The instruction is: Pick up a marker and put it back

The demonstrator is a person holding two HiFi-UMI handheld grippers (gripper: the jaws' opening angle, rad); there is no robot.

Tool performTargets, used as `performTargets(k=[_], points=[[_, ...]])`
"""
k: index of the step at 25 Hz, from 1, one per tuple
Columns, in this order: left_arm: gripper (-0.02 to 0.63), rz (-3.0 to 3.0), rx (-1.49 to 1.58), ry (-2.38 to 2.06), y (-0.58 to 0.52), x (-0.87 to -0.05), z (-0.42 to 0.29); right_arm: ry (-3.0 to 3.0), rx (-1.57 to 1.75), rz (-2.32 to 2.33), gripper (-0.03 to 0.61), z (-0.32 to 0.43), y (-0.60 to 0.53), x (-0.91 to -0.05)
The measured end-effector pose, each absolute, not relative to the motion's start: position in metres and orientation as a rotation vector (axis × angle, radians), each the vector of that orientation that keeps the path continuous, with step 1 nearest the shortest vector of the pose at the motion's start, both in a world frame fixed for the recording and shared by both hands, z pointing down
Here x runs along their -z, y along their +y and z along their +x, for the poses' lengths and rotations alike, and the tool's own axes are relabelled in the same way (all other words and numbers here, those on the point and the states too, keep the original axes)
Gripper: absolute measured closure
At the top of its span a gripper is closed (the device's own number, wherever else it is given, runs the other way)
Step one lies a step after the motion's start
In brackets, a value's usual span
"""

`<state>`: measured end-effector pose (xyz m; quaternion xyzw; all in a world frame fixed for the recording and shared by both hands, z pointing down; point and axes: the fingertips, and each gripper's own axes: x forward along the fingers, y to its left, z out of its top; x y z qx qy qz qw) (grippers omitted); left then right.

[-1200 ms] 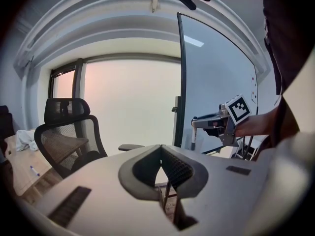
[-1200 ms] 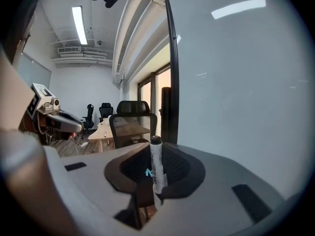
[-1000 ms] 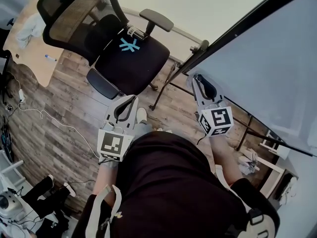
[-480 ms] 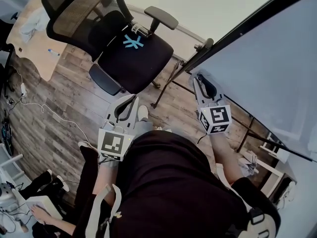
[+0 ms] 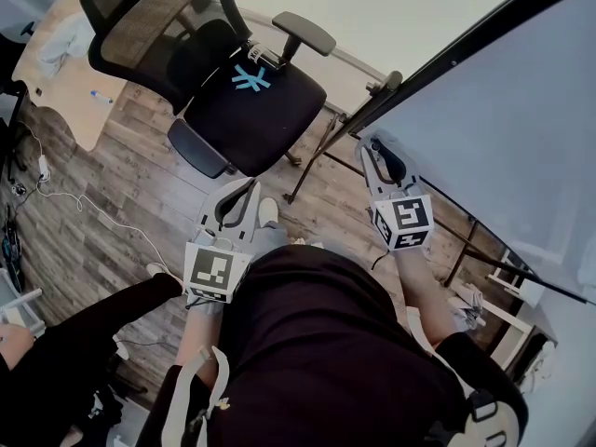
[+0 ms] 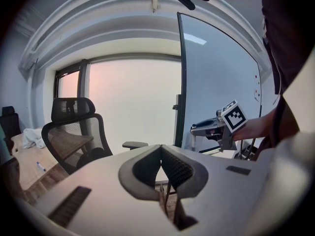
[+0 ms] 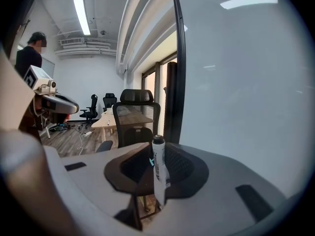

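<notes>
A white marker (image 7: 158,166) with a dark cap stands upright between the pads of my right gripper (image 7: 156,162), which is shut on it. In the head view that gripper (image 5: 372,146) is held up by the lower edge of the whiteboard (image 5: 503,110), and the marker itself cannot be made out there. My left gripper (image 5: 249,187) hangs over the wooden floor in front of the person. In its own view the left gripper (image 6: 161,150) is shut, its ribbed pads meeting at the tip with nothing between them.
A black mesh office chair (image 5: 244,96) stands just ahead of the left gripper. A light wooden desk (image 5: 58,91) with a pen (image 5: 101,98) on it is at the far left. Another person in dark clothes (image 5: 65,352) fills the lower left. Cables (image 5: 102,226) trail on the floor.
Another person in dark clothes has moved into the lower left of the head view. Both grippers have stayed where they were, the right one still holding the marker.
</notes>
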<state>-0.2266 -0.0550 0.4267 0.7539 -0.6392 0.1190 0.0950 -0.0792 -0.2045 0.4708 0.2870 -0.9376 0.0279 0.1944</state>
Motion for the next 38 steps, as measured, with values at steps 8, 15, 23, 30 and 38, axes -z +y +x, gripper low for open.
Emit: performTargets(k=[8, 15, 23, 30, 38], points=[[0.606, 2.251, -0.344, -1.887, -0.053, -0.424, -0.225, -2.635, -0.093, 0.830, 0.460, -0.077, -0.202, -0.465], [0.606, 2.280, -0.338, -1.858, -0.054, -0.422, -0.221, -2.650, -0.086, 0.881, 0.454, -0.069, -0.199, -0.451], [0.606, 2.364, -0.333, -1.772, -0.064, -0.420, -0.206, -2.673, -0.080, 0.973, 0.456, -0.054, -0.193, -0.427], [0.606, 2.453, -0.337, -1.672, -0.077, -0.419, -0.186, -2.661, -0.071, 1.086, 0.456, -0.030, -0.184, -0.411], [0.606, 2.575, -0.341, -1.513, -0.094, -0.415, -0.151, -2.610, -0.083, 1.245, 0.460, 0.010, -0.170, -0.400]])
